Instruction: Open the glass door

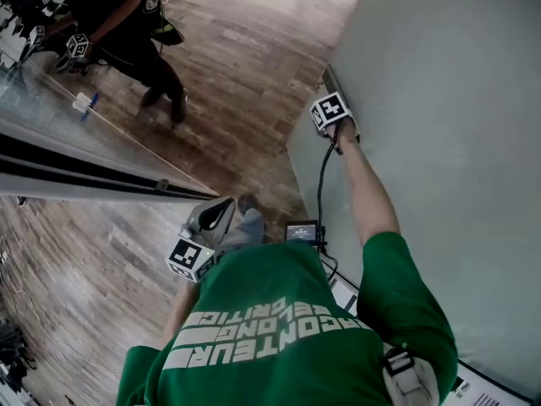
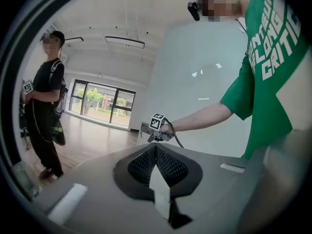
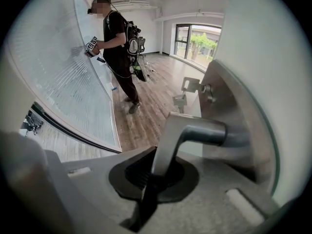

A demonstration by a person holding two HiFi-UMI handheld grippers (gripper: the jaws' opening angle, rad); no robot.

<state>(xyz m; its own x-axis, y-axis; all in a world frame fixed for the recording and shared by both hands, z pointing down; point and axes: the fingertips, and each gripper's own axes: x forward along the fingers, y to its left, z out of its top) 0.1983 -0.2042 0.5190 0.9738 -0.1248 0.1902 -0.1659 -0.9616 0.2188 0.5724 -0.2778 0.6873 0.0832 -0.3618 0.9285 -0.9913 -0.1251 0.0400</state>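
Note:
The glass door [image 1: 439, 142] stands as a pale frosted pane on the right. Its metal lever handle [image 3: 195, 130] sticks out from a steel plate [image 3: 234, 126]. My right gripper [image 3: 156, 172] is shut on the lever's end and points steeply down. In the head view it shows as a marker cube at the door's edge [image 1: 331, 112], at the end of my outstretched arm. My left gripper [image 1: 215, 218] hangs low by my waist, apart from the door. In its own view the left gripper [image 2: 155, 150] is shut with nothing held, looking toward the right gripper [image 2: 158, 128] on the handle.
A glass partition [image 1: 51, 125] with a black floor track [image 1: 84, 176] runs along the left. A person in black [image 1: 127, 24] stands beside it holding grippers. A small black box [image 1: 302, 231] with a cable hangs near my waist. Wooden floor [image 1: 245, 74] stretches ahead.

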